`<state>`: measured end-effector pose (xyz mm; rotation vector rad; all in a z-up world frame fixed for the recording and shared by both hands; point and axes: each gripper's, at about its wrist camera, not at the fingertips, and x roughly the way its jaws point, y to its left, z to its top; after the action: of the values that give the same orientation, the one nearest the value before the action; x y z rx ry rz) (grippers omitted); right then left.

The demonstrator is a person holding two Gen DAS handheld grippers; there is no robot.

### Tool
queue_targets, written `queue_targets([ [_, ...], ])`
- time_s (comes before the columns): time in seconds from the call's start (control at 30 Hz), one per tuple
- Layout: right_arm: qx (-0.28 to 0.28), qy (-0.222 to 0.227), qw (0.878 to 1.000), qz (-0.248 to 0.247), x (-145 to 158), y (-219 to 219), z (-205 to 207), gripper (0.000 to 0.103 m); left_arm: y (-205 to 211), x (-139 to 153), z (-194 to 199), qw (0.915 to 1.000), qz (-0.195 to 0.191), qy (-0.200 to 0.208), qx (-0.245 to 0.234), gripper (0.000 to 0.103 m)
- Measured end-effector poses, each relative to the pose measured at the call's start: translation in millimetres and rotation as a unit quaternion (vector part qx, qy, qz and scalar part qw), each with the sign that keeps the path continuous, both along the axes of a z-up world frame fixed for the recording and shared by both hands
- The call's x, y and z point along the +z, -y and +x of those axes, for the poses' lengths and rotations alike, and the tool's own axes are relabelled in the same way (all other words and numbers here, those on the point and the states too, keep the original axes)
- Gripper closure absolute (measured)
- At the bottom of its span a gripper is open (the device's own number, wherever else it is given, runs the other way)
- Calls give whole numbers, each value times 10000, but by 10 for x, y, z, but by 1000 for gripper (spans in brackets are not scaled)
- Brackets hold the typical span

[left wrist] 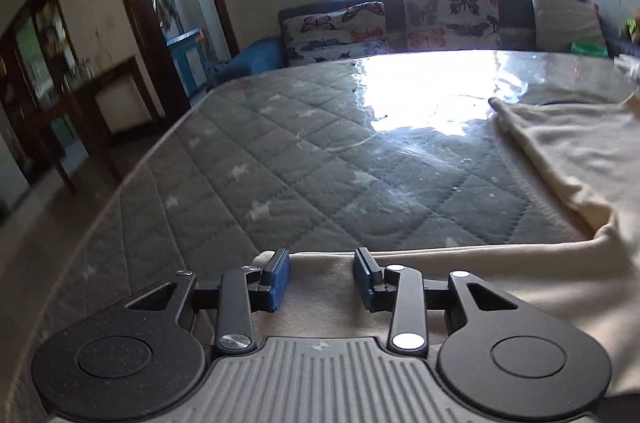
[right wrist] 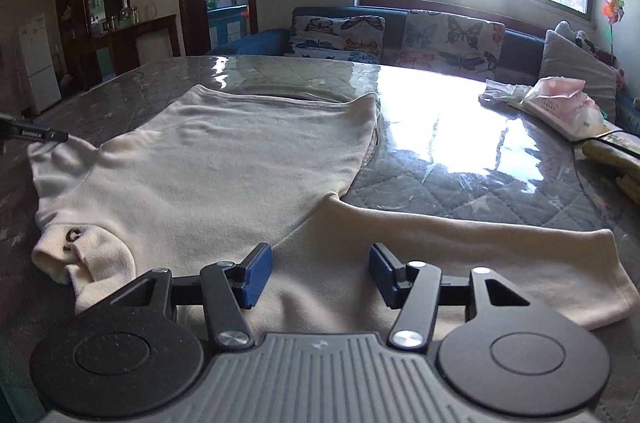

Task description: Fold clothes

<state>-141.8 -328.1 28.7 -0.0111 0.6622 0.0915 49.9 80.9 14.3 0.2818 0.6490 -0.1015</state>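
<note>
Left wrist view has the left gripper with its blue-padded jaws spread apart, gripping nothing, poised over the near edge of a cream-coloured soft knit garment that runs from beneath the jaws off to their right. Ahead of the jaws lies a grey quilted mattress under glossy clear plastic, then butterfly-print cushions. Right wrist view shows the right gripper, jaws likewise parted and empty, above the same garment, spread flat ahead and to the left of them. A sleeve stretches right of the jaws, and a pink-and-white packet sits far right.
</note>
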Motion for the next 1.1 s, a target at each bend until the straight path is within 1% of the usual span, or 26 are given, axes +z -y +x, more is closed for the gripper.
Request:
queue_targets([
  [0.1, -7, 21, 10000, 3, -8, 3, -11, 46, -4, -23, 28, 10000, -73, -10, -16, 62],
  [0.17, -14, 29, 10000, 4, -1, 2, -16, 45, -54, -16, 28, 9998, -184, -49, 75, 57],
  [0.23, -16, 25, 10000, 9, 11, 2, -17, 45, -117, 3, 31, 9992, -322, -115, 217, 54],
  [0.27, -21, 44, 10000, 25, 27, 2, -22, 45, -131, 17, 33, 9987, -380, -164, 286, 49],
  [0.4, 36, 195, 9997, 146, 149, -41, -40, 44, -124, 111, -33, 9978, -455, -198, 447, 39],
  [0.47, 148, 242, 9995, 134, 191, -103, -40, 39, -72, 167, -90, 9974, -524, -214, 453, 30],
  [0.5, 263, 264, 9992, 135, 211, -167, -41, 39, -38, 195, -122, 9972, -552, -217, 449, 29],
  [0.57, 444, 280, 9985, 131, 233, -262, -41, 39, 31, 251, -187, 9969, -608, -222, 440, 22],
  [0.73, 995, 301, 9946, 4, 261, -585, -45, 37, 227, 344, -357, 9965, -732, -277, 300, 14],
  [0.8, 1183, 269, 9926, -77, 229, -719, -35, 37, 295, 368, -406, 9962, -759, -326, 283, 14],
  [0.9, 1363, 134, 9904, -186, 160, -825, -46, 37, 345, 414, -465, 9946, -897, -424, 297, 11],
  [1.0, 1555, 8, 9870, -410, 80, -921, -114, 37, 408, 458, -552, 9939, -959, -481, 238, 8],
  [1.1, 1637, 110, 9849, -554, 129, -972, -180, 37, 512, 508, -656, 9933, -1043, -502, 45, 8],
])
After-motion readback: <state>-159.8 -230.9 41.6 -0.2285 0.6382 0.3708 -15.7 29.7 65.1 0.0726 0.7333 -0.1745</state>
